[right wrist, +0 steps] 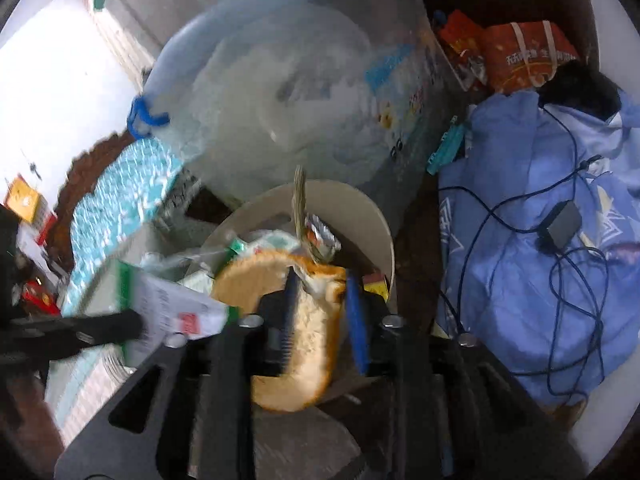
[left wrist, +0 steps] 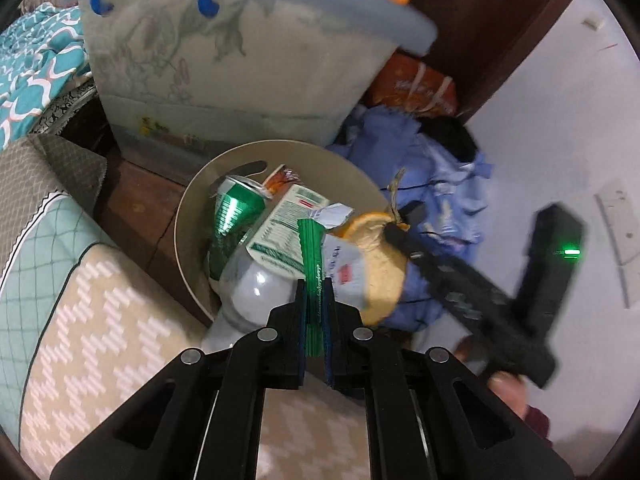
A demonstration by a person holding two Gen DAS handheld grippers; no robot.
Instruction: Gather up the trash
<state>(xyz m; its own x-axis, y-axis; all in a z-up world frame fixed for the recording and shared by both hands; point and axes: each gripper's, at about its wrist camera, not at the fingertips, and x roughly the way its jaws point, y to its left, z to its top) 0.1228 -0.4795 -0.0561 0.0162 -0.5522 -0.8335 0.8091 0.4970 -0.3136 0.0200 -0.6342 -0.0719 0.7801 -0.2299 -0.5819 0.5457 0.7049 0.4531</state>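
A round beige trash bin (left wrist: 188,216) stands on the floor, full of trash: a green can (left wrist: 234,208), a carton (left wrist: 286,224) and a clear bottle (left wrist: 256,292). My left gripper (left wrist: 315,308) is shut on a green and white wrapper (left wrist: 312,256) over the bin. My right gripper (right wrist: 320,312) is shut on a yellow fruit peel (right wrist: 304,320) above the bin (right wrist: 360,208). In the left wrist view the peel (left wrist: 380,264) hangs from the right gripper (left wrist: 400,232) at the bin's right edge. The wrapper also shows in the right wrist view (right wrist: 172,312).
A large translucent storage tub (left wrist: 240,72) with a blue handle stands right behind the bin. A pile of blue cloth (right wrist: 540,240) with a cable and charger lies to the right. Patterned cushions (left wrist: 80,300) are to the left. An orange bag (left wrist: 416,88) lies behind.
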